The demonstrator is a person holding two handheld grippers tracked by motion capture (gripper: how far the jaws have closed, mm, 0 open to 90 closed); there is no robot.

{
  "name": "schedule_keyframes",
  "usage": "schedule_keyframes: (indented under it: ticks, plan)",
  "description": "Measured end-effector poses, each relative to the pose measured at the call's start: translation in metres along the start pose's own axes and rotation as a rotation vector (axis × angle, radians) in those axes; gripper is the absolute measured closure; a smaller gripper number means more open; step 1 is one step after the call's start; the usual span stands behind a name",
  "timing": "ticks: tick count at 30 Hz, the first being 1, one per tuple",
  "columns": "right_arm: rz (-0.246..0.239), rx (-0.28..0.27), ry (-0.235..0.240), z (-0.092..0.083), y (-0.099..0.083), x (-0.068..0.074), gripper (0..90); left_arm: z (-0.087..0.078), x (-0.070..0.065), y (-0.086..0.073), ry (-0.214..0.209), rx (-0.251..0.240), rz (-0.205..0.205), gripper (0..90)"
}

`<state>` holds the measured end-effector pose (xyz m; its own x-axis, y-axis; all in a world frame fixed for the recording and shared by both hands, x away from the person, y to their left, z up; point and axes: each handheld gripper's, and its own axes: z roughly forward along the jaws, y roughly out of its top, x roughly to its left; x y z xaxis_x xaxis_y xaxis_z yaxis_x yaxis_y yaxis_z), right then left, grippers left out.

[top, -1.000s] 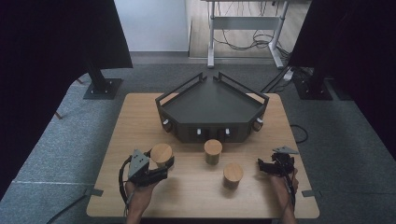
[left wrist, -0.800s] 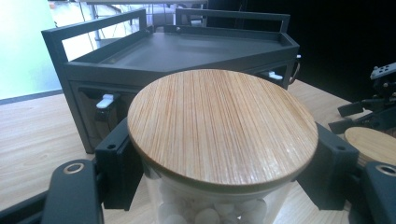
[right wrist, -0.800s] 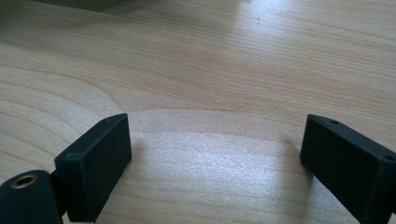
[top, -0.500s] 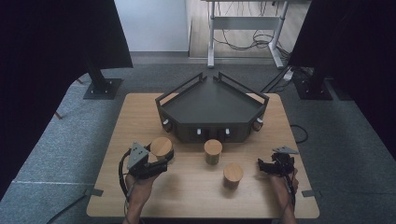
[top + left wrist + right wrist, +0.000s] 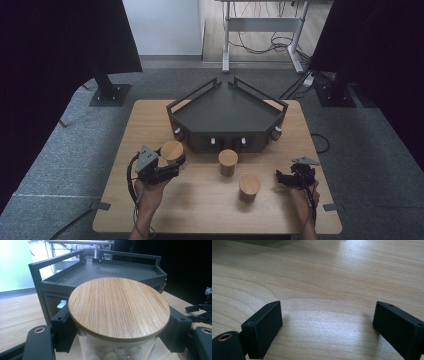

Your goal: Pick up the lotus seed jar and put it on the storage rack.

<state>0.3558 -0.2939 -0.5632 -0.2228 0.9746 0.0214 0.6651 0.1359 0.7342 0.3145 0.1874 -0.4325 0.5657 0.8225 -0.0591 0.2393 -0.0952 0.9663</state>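
Note:
A clear jar with a round wooden lid (image 5: 172,149) (image 5: 118,307) holds small white pieces. My left gripper (image 5: 174,163) (image 5: 117,336) is shut on it, one black pad pressing each side just under the lid. The jar hangs slightly above the wooden table (image 5: 200,210), close in front of the dark angular rack (image 5: 227,117) (image 5: 107,272). My right gripper (image 5: 283,178) (image 5: 327,327) rests low over bare table at the right, jaws apart with nothing between them.
Two more wooden-lidded jars stand on the table, one (image 5: 228,161) just before the rack's front and one (image 5: 249,186) nearer me. The rack has raised rails and small white knobs along its front. Black stands and cables lie on the grey floor beyond.
My left gripper has lifted the jar a little and carried it toward the rack's front left corner. The right gripper has stayed where it was.

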Motion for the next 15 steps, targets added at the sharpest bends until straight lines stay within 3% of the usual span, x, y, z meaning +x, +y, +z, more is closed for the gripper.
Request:
schedule_keyframes:
  ticks: [15]
  plan:
    - [-0.001,0.000,0.001,0.000,0.000,0.000,8.2,0.011,0.005,0.012,-0.009,-0.007,-0.003,25.9]
